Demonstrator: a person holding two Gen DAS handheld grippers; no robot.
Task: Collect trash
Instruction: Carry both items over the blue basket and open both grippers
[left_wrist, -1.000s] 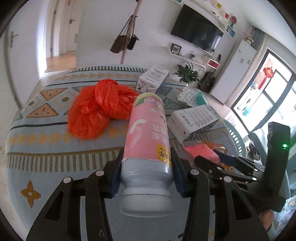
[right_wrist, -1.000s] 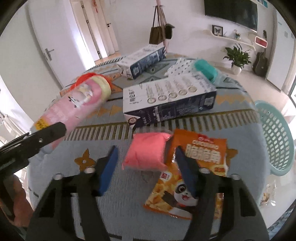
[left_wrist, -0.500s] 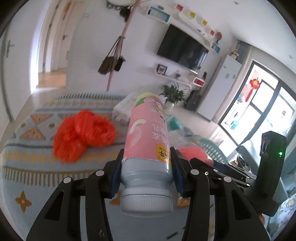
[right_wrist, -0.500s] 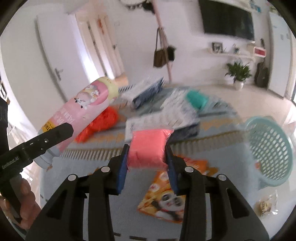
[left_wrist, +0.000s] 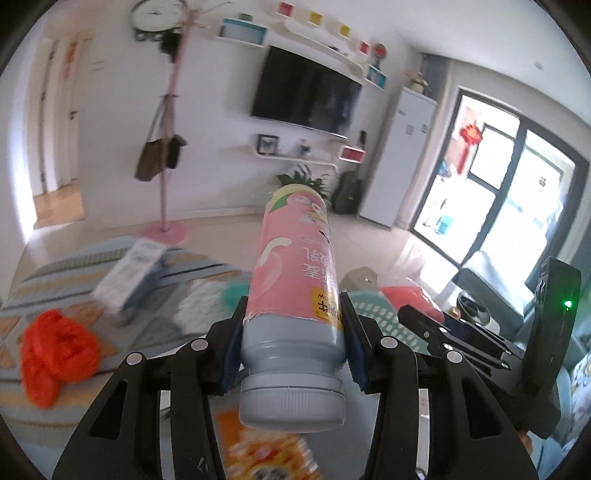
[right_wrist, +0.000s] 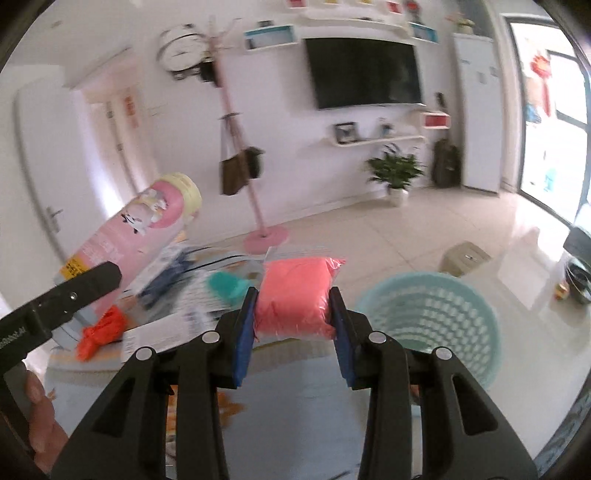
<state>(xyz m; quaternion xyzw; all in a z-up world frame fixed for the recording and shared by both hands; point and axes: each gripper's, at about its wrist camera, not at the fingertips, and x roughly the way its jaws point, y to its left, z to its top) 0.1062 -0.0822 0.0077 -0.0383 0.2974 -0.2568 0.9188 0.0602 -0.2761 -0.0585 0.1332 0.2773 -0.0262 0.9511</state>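
Note:
My left gripper (left_wrist: 293, 343) is shut on a pink bottle (left_wrist: 295, 280) with a grey base, held up above the patterned table (left_wrist: 44, 288). The bottle also shows at the left of the right wrist view (right_wrist: 122, 243). My right gripper (right_wrist: 293, 325) is shut on a soft coral-pink packet (right_wrist: 295, 291), lifted above the table. A teal mesh basket (right_wrist: 432, 317) stands to the right of the packet, beside the table edge. The right gripper and its packet (left_wrist: 410, 299) appear at the right of the left wrist view.
On the table lie an orange plastic bag (left_wrist: 55, 350), a white and blue carton (left_wrist: 129, 273), a teal item (right_wrist: 225, 284) and an orange snack bag (left_wrist: 266, 450). A pink coat stand (right_wrist: 255, 206) and a plant (right_wrist: 395, 173) stand on the tiled floor beyond.
My right gripper has closed on the coral-pink packet and lifted it off the table. Both grippers have risen and tilted up, so the room and the basket now fill more of the views.

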